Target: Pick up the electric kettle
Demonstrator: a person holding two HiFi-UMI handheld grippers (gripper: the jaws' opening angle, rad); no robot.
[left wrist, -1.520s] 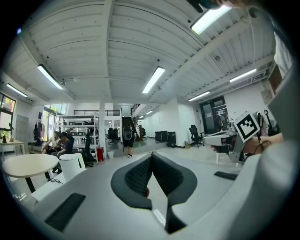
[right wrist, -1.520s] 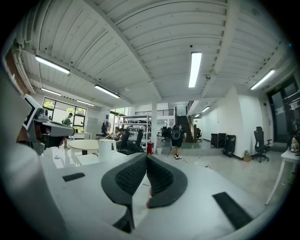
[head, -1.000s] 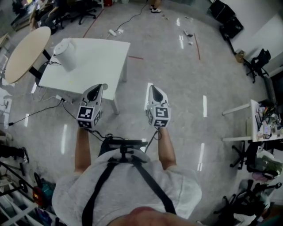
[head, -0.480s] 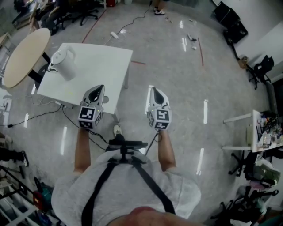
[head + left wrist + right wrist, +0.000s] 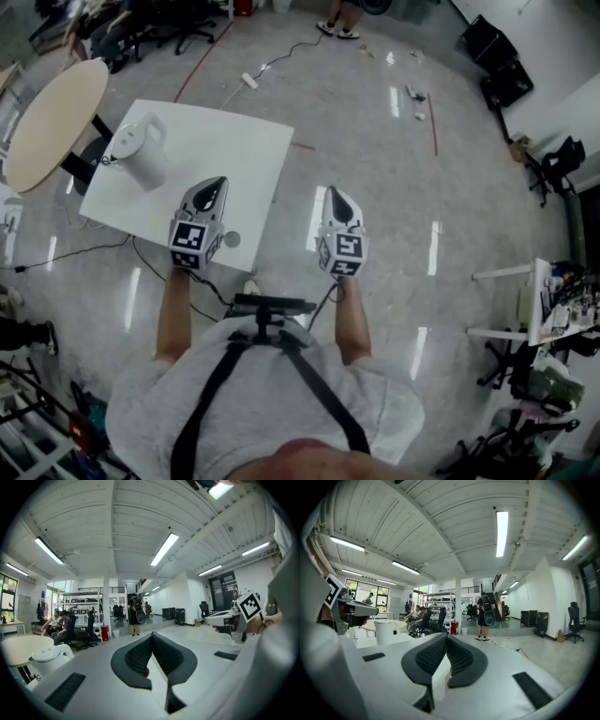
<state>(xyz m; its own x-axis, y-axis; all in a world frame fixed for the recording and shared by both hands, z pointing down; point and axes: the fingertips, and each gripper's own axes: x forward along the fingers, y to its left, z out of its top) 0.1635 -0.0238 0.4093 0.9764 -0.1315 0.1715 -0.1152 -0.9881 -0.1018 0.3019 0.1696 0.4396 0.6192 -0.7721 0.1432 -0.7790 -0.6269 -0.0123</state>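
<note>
Head view: left gripper [image 5: 216, 182] and right gripper [image 5: 334, 193] held side by side in front of the person, both pointing away; left gripper view: fingers [image 5: 133, 658] clenched edge to edge, nothing between them; right gripper view: fingers [image 5: 426, 658] likewise pressed together, empty; electric kettle [image 5: 141, 150], white, upright on the far left part of the white tabletop [image 5: 239, 150], well apart from both grippers, handle towards the right; same kettle low at the left in the left gripper view [image 5: 47, 657]; round table [image 5: 52, 112] beyond the tabletop's left side; change from the earlier frames: tabletop and kettle sit lower in the head view and nearer the grippers; left gripper now overlies more of the tabletop's near edge; right gripper remains over bare floor [image 5: 375, 150]; fingers of both stay clenched.
</note>
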